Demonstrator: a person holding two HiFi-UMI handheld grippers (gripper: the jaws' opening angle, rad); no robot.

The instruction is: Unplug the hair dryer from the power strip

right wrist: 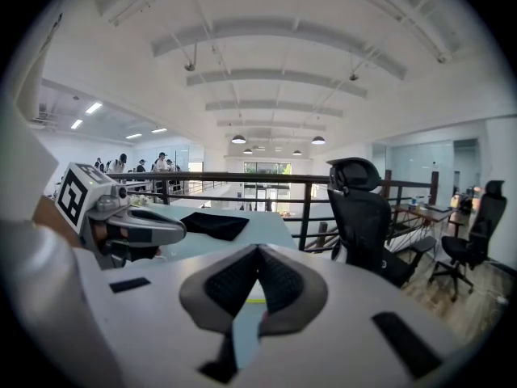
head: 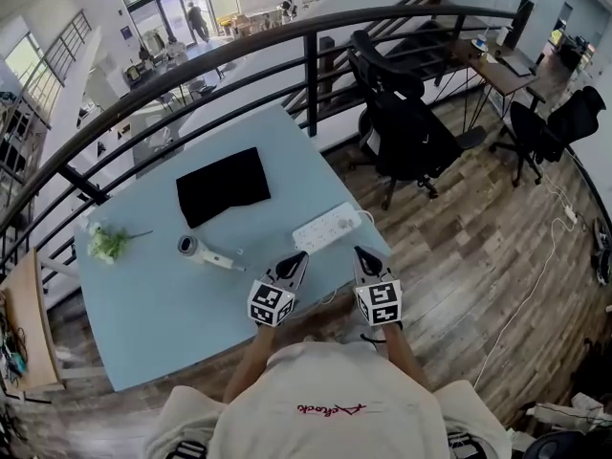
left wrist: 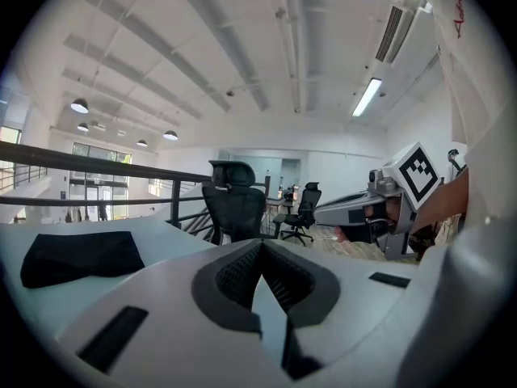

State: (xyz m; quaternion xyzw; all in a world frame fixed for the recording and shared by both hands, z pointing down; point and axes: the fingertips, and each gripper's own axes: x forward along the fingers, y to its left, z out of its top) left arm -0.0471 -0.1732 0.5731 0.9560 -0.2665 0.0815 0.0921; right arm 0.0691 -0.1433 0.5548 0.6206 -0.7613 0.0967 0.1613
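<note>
A white power strip (head: 327,228) lies near the right edge of the light blue table (head: 163,304). A white and grey hair dryer (head: 203,251) lies left of it, nozzle to the left. Whether its plug sits in the strip cannot be made out. My left gripper (head: 300,256) hovers shut just below the strip's left end, nothing between its pads. My right gripper (head: 360,251) is shut and empty at the table's right edge, below the strip's right end. In the left gripper view the closed jaws (left wrist: 262,245) point over the table; the right gripper view shows closed jaws (right wrist: 258,249) too.
A black cloth (head: 223,185) lies at the table's far side. A small sprig of flowers (head: 107,243) lies at the left. A black railing (head: 239,51) curves behind the table. Black office chairs (head: 406,127) stand on the wood floor to the right.
</note>
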